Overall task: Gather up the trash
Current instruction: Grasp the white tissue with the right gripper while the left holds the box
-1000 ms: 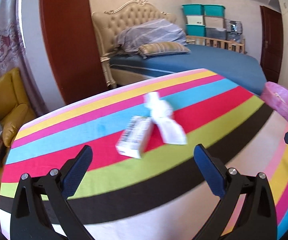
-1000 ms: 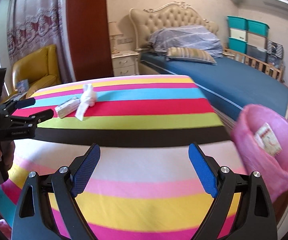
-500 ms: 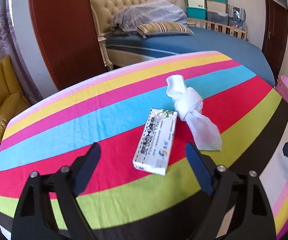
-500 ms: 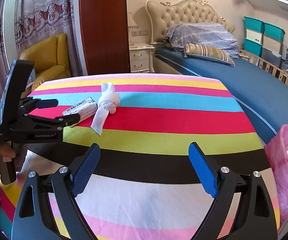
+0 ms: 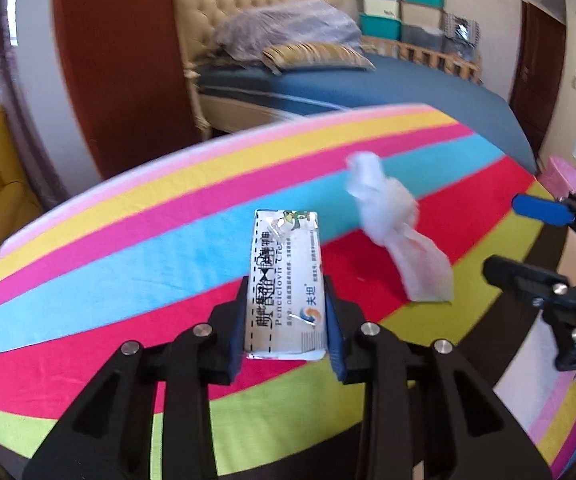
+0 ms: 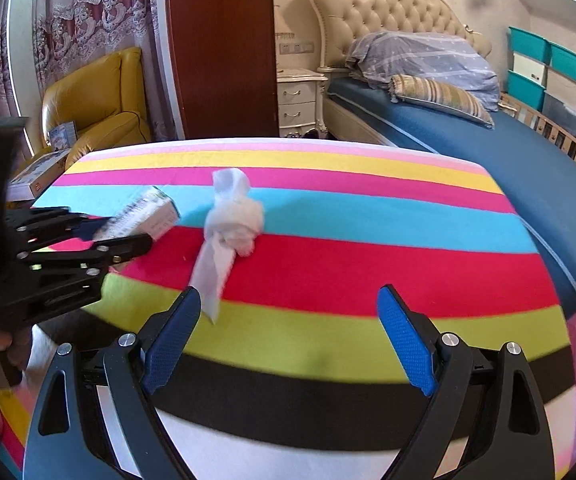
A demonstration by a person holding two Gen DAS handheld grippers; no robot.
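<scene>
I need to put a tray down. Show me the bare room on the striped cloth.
Bare: the cloth right of the tissue, through to the bed side, and the yellow-green stripe ahead of the right tongs. Crowded: the left, with the box in the closing left tongs.

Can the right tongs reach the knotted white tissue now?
Probably yes. The right tongs stand open, nothing lies between them and the knotted white tissue, and the left tongs close on the box beside it.

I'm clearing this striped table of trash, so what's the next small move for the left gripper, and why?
Probably finish the squeeze, then lift the box straight up. The left gripper has its jaws closing on the box's long sides, and the box still looks to lie on the table. The knotted tissue lies apart to its right, so a straight lift should not drag it.
</scene>
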